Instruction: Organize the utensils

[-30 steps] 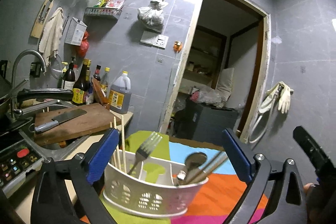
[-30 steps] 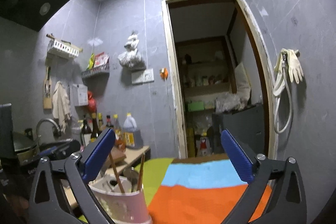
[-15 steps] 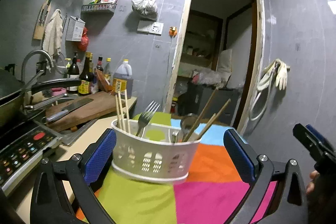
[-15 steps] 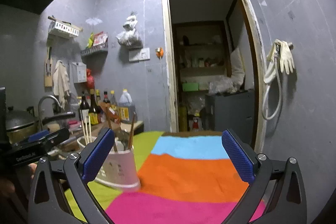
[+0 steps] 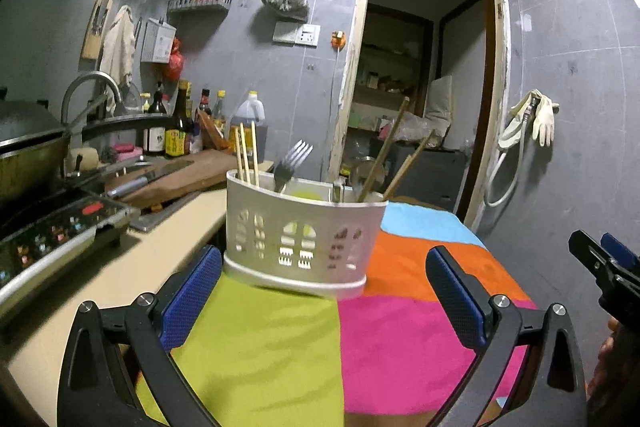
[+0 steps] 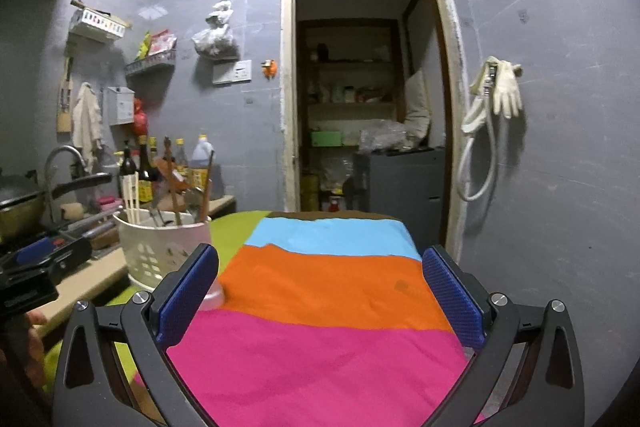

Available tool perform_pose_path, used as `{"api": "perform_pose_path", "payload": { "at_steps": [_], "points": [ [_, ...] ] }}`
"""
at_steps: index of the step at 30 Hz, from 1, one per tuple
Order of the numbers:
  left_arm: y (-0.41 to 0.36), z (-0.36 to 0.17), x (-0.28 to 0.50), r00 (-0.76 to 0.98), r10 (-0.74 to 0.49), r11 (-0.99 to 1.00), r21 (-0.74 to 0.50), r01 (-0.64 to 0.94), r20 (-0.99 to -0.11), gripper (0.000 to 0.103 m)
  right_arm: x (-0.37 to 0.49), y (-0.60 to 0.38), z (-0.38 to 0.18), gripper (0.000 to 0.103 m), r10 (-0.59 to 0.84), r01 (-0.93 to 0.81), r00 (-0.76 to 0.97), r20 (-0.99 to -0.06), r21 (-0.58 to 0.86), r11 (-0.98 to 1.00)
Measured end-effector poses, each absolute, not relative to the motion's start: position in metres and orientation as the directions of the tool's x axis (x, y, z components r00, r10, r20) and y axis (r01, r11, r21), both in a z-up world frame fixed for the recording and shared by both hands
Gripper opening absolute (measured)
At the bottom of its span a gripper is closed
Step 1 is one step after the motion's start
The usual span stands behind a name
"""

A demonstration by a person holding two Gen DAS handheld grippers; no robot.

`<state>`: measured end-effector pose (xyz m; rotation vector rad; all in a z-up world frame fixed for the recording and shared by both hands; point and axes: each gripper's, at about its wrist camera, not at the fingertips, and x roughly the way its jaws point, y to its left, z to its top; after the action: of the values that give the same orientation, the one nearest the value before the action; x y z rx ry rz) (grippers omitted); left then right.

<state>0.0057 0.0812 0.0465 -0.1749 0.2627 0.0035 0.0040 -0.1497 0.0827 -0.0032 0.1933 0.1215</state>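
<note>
A white perforated utensil holder [image 5: 300,239] stands upright on the multicoloured cloth [image 5: 392,331]. It holds pale chopsticks [image 5: 246,155], a metal fork [image 5: 294,163], a spoon and brown wooden chopsticks [image 5: 384,151]. My left gripper [image 5: 324,295] is open, a short way in front of the holder, with nothing between its fingers. In the right wrist view the holder [image 6: 160,251] sits at the left, beside the left fingertip. My right gripper [image 6: 320,291] is open over the cloth [image 6: 332,311], holding nothing.
A counter [image 5: 120,267] runs along the left with a stove panel [image 5: 52,227], a cutting board with a knife [image 5: 152,179], bottles [image 5: 180,131] and a tap. An open doorway [image 6: 360,107] lies behind the table. Gloves [image 6: 500,87] hang on the right wall.
Both grippers have pulled back and lowered from the holder. It now stands free on the cloth, farther ahead of the left gripper, which earlier flanked it.
</note>
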Motion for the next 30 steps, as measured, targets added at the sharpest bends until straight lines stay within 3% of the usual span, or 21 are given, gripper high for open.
{"api": "perform_pose_path", "payload": {
  "at_steps": [18, 30],
  "points": [
    [0.081, 0.011, -0.012, 0.966, 0.004, 0.985, -0.163, -0.048, -0.258, 0.100, -0.010, -0.150, 0.048, 0.103, 0.028, -0.041, 0.981, -0.191, -0.065, 0.997],
    [0.079, 0.010, -0.008, 0.965, -0.003, 0.988, -0.153, -0.039, -0.262, 0.100, -0.002, -0.148, 0.040, 0.103, 0.040, -0.053, 0.968, -0.247, -0.047, 0.997]
  ]
}}
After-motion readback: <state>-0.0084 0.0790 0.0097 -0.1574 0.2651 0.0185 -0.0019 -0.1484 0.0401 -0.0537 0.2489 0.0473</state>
